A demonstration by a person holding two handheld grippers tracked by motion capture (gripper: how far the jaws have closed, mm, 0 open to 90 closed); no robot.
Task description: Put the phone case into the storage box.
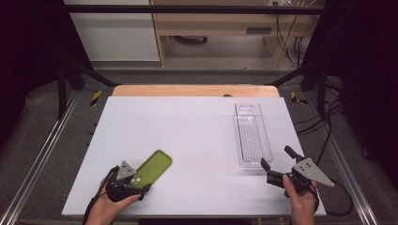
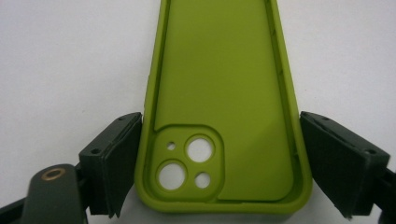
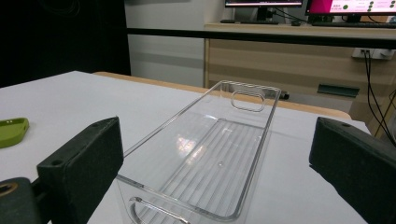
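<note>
At the near left edge of the white surface (image 1: 187,140), the left gripper (image 1: 133,183) sits at the camera-cutout end of a green phone case (image 2: 224,116). Its fingers (image 2: 112,163) flank that end, the left one just beside the case's edge, the right one slightly off it, so they stand apart and do not press. The case lies flat, open side up, angling away toward the middle. At the near right, the right gripper (image 1: 277,161) hovers with fingers (image 3: 81,161) wide apart and empty, facing the near end of a clear plastic tray (image 1: 253,136), which stretches away toward the far edge.
</note>
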